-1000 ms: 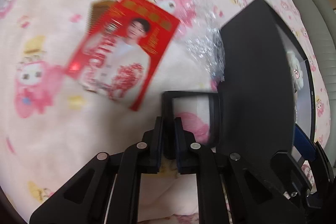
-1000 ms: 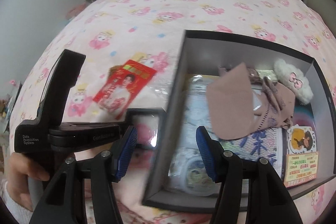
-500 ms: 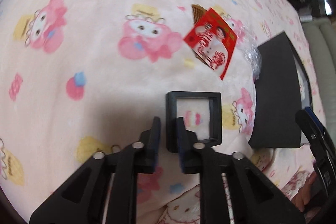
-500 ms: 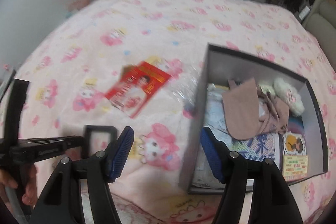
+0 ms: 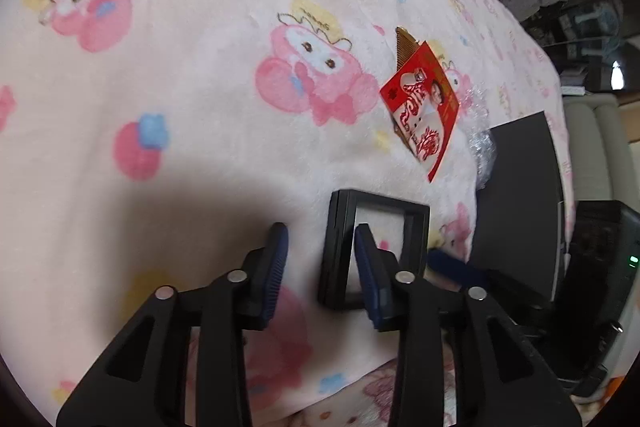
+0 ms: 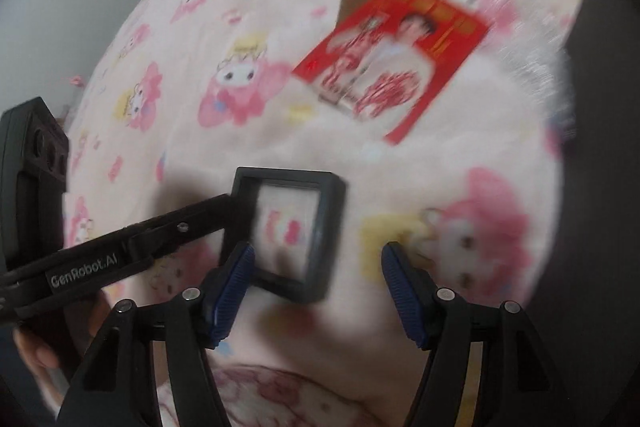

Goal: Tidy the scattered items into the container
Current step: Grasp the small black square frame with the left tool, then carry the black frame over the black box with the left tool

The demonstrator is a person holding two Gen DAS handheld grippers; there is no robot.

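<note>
A small black frame (image 5: 416, 223) with a clear window lies flat on the pink cartoon blanket (image 5: 180, 87). My left gripper (image 5: 320, 233) straddles its left rail; the jaws are opening and the blue pads stand off the rail. My right gripper (image 6: 316, 251) hovers low over the same frame (image 6: 332, 187). Its jaws are closing but wide apart, with the frame's near edge between them and no pad pressing. The black container (image 5: 520, 187) stands to the right, its contents hidden. A red packet (image 5: 424, 111) lies on a wooden comb (image 5: 404, 43).
Crinkled clear plastic (image 5: 480, 143) sits between the red packet (image 6: 392, 55) and the container wall (image 6: 600, 107). A hand (image 6: 32, 351) grips the left tool at lower left. A cream sofa (image 5: 592, 147) lies beyond the bed.
The left gripper carried the frame leftward away from the box, set it on the blanket and opened its jaws. The right gripper swung from above the box down toward the frame.
</note>
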